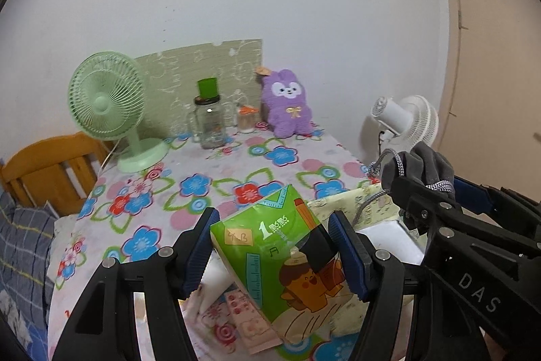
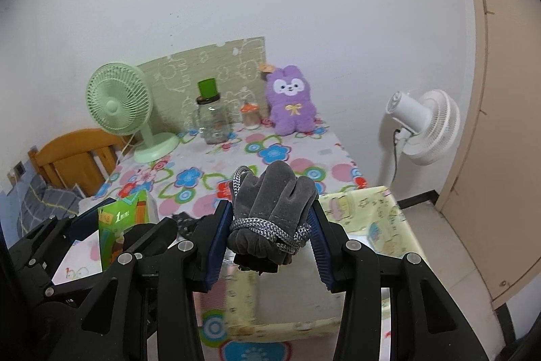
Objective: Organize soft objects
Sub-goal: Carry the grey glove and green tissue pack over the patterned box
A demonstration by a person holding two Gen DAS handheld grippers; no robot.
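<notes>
A green tissue pack (image 1: pixel 287 256) with a cartoon print hangs above the flowered table (image 1: pixel 209 165), and my left gripper (image 1: pixel 274 227) is shut on it. Its blue pads press both sides. My right gripper (image 2: pixel 270 219) is shut on a grey velvet drawstring pouch (image 2: pixel 270 202) wound with a grey cord. In the left wrist view the pouch (image 1: pixel 422 165) and right gripper (image 1: pixel 436 192) show at the right edge. In the right wrist view the tissue pack (image 2: pixel 118 225) shows at the left. A purple plush bunny (image 1: pixel 287 104) sits at the far end of the table.
A green desk fan (image 1: pixel 108 104), a glass jar with a green lid (image 1: pixel 209 121) and a small orange-capped bottle (image 1: pixel 246 119) stand at the back. A pale yellow box (image 2: pixel 365 219) sits near right. A white standing fan (image 2: pixel 426 124) and a wooden headboard (image 1: pixel 50 171) flank the table.
</notes>
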